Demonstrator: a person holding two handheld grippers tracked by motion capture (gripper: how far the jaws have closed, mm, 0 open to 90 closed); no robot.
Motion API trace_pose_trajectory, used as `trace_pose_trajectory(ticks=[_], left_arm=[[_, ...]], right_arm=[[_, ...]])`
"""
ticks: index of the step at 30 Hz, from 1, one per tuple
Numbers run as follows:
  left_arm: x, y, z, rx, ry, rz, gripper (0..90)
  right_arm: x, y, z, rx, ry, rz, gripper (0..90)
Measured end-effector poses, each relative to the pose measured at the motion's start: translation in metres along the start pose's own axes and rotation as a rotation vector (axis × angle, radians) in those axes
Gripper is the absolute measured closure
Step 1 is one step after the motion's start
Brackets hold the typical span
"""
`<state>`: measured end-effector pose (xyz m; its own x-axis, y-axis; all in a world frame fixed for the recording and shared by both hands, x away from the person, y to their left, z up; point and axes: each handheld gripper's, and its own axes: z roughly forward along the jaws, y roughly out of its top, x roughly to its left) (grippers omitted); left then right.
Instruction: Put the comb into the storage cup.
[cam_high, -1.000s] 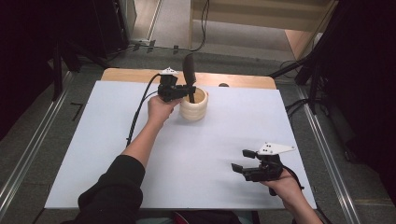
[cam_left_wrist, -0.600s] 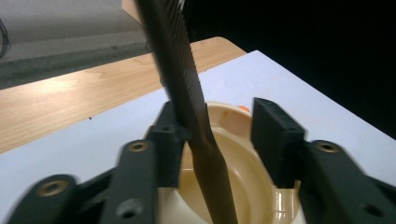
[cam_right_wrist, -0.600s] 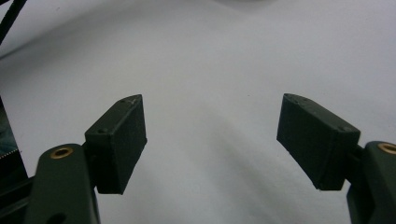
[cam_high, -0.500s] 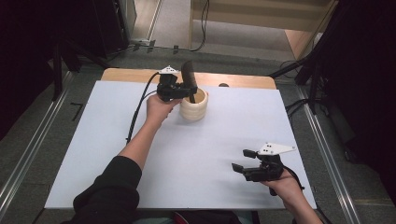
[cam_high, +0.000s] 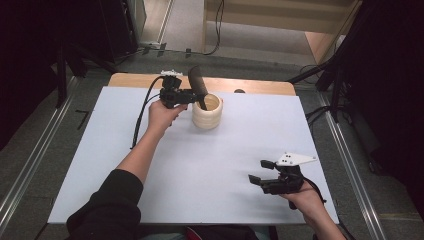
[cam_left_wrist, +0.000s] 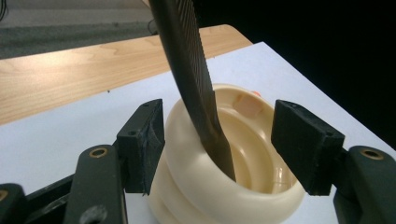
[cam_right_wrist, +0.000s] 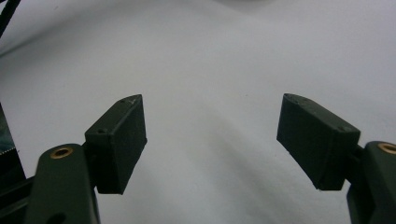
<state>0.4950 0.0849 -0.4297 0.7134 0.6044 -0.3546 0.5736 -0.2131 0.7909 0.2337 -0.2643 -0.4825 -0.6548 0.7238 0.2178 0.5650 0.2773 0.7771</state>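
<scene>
One cream cup (cam_high: 207, 111) holding one dark comb (cam_high: 198, 86) stands near the counter (cam_high: 200, 170) far edge, left gripper (cam_high: 192, 96) jaws just opened around it, right gripper (cam_high: 260, 172) jaws apart over bare surface.

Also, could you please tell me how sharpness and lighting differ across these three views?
High view: evenly lit white table sheet, dark surroundings, everything fairly sharp. Left gripper view: the cream ribbed plastic cup and the black flat comb are reasonably sharp, the wooden table edge behind is softer. Right gripper view: the right gripper is slightly blurred, over a dim, greyish sheet.
</scene>
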Motion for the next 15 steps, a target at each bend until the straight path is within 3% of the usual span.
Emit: trace_pose_trajectory(ticks=[9,15], left_arm=[[-0.002,-0.008,-0.009,0.013,-0.027,-0.002,34.0],[-0.005,-0.017,-0.017,0.029,0.003,0.0,34.1]], right_arm=[[0.002,0.001,0.001,0.004,0.005,-0.003,22.2],[0.001,0.0,0.0,0.002,0.0,-0.001,22.2]])
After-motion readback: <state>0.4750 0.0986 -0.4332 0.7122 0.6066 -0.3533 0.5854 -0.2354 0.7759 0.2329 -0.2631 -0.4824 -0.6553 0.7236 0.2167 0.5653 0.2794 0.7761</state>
